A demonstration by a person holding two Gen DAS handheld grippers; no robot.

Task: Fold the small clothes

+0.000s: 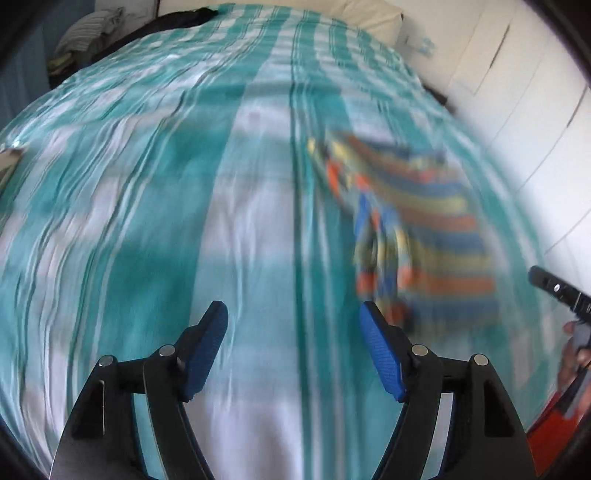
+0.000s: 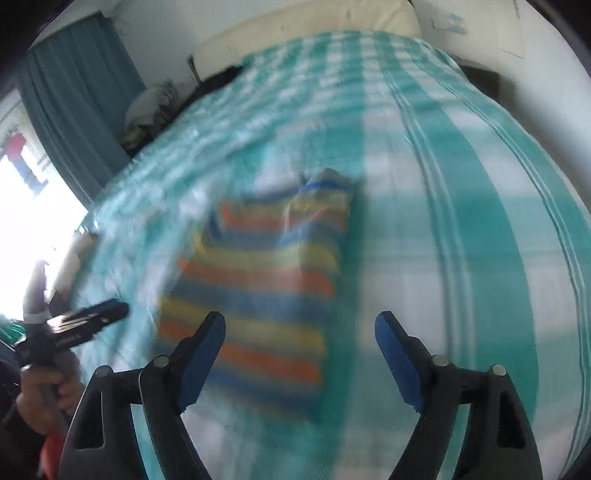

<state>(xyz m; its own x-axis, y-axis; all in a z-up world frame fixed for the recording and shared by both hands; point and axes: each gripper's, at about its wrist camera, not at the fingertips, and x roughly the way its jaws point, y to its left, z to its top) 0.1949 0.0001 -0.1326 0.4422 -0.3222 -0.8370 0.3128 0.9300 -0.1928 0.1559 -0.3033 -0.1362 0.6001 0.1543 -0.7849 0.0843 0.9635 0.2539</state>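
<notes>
A small striped garment (image 1: pixel 424 229) in blue, orange and yellow lies folded on the teal and white checked bedspread (image 1: pixel 184 166). In the left wrist view it is ahead and to the right of my left gripper (image 1: pixel 295 314), which is open and empty above the bed. In the right wrist view the garment (image 2: pixel 258 295) lies just ahead and left of my right gripper (image 2: pixel 301 325), which is open and empty. Both views are motion-blurred. The right gripper's body shows at the left view's right edge (image 1: pixel 557 291); the left gripper shows at the right view's left edge (image 2: pixel 85 321).
A cream pillow (image 2: pixel 314 29) lies at the head of the bed. A pile of clothes (image 2: pixel 151 107) sits at the far left bed edge by a teal curtain (image 2: pixel 74 92). White wardrobe doors (image 1: pixel 517 92) stand to the right. A bright window (image 2: pixel 26 221) is at left.
</notes>
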